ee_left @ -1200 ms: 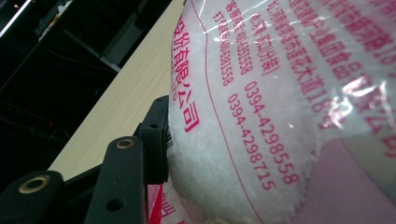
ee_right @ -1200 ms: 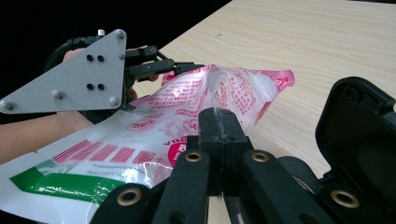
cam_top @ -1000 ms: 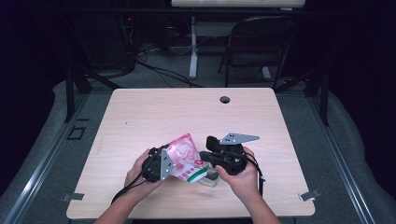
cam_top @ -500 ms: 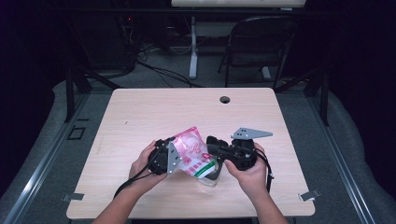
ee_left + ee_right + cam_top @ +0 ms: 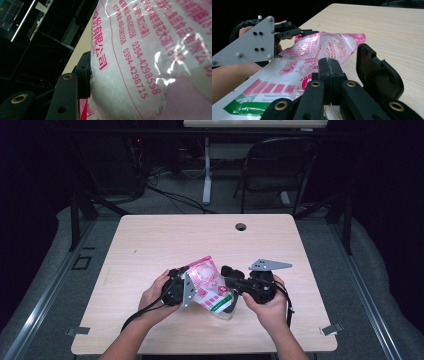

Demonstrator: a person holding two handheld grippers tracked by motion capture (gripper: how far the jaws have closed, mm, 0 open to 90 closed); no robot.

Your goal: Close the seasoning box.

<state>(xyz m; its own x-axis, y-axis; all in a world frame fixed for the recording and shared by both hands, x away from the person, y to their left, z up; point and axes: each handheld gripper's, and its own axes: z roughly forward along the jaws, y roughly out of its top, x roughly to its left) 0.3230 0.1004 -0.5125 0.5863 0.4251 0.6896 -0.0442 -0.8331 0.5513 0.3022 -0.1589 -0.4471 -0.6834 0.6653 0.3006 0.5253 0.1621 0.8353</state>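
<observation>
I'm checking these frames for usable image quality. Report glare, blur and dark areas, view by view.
High view: table evenly lit, surroundings nearly black, picture soft. Left gripper view: bag very close, white glare streaks on its film, background dark. Right gripper view: own jaws blurred in the foreground, bag print readable, mild sheen.

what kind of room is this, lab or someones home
Most likely a lab or recording studio, not a home: a bare wooden table with a cable hole, cables trailing over grey floor, dark surroundings with a folding chair, and handheld grippers working a printed plastic bag.
</observation>
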